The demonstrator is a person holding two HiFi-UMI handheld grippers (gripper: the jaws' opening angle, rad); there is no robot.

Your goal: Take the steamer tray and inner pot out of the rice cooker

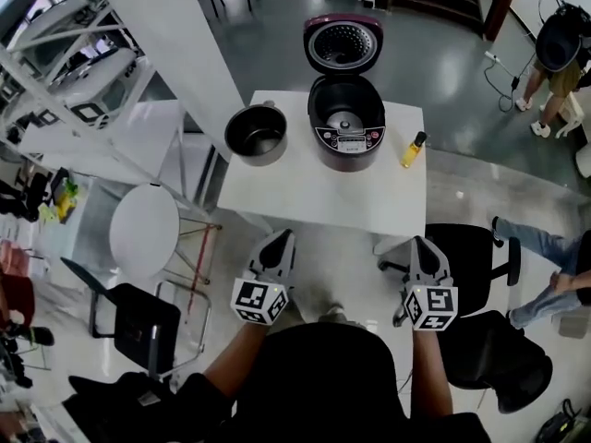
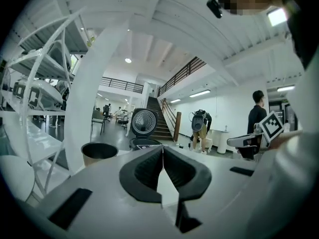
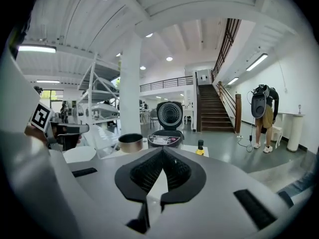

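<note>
Rice cooker [image 1: 345, 109] open | panel [image 1: 350, 140] print unreadable | inner pot [image 1: 256, 135] beside

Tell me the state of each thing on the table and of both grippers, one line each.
Rice cooker: upright, lid open.
Inner pot: out of the cooker, upright on the table beside it.
Bottle: upright, capped.
Left gripper: shut, empty.
Right gripper: shut, empty.

A small yellow bottle with a black cap [image 1: 413, 149] stands upright near the right edge of the white square table [image 1: 323, 201]. A black swivel chair [image 1: 476, 252] sits just beside that table.
</note>
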